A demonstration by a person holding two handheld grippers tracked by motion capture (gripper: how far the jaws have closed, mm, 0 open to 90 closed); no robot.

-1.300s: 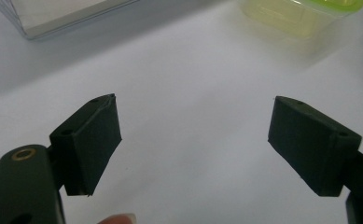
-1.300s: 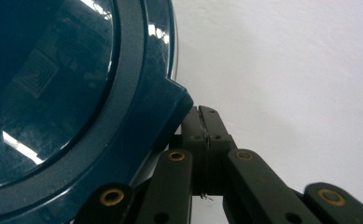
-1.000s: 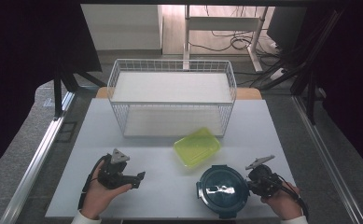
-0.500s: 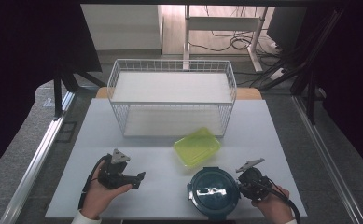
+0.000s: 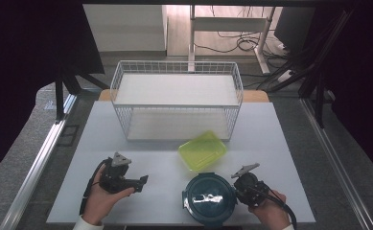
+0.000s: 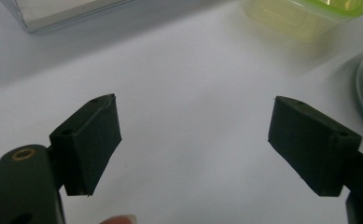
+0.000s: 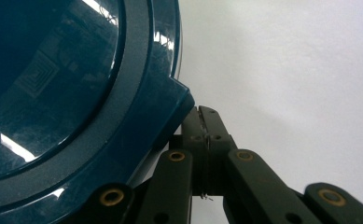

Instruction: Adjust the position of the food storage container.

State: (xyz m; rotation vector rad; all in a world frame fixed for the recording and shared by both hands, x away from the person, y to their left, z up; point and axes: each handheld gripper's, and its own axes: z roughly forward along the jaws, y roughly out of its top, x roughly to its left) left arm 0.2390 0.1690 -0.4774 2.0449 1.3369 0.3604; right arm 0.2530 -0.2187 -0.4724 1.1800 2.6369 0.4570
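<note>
A round dark teal container (image 5: 208, 197) with a glossy lid lies near the table's front edge. My right gripper (image 5: 236, 189) is shut, and its closed tips rest against the container's right side. In the right gripper view the pressed-together jaws of that gripper (image 7: 206, 114) meet a corner tab of the lid (image 7: 67, 93), with nothing between them. My left gripper (image 5: 143, 181) lies at the front left, pointing right, jaws wide apart. Bare table shows between the jaws of the left gripper (image 6: 193, 140).
A yellow-green rectangular container (image 5: 202, 151) sits behind the round one, also in the left gripper view (image 6: 305, 16). A white wire basket (image 5: 174, 106) stands across the back of the white table (image 5: 165, 163). Dark floor and metal rails flank the table.
My right gripper has slid left along the front edge, and the round container has moved left with it. The left hand has stayed put.
</note>
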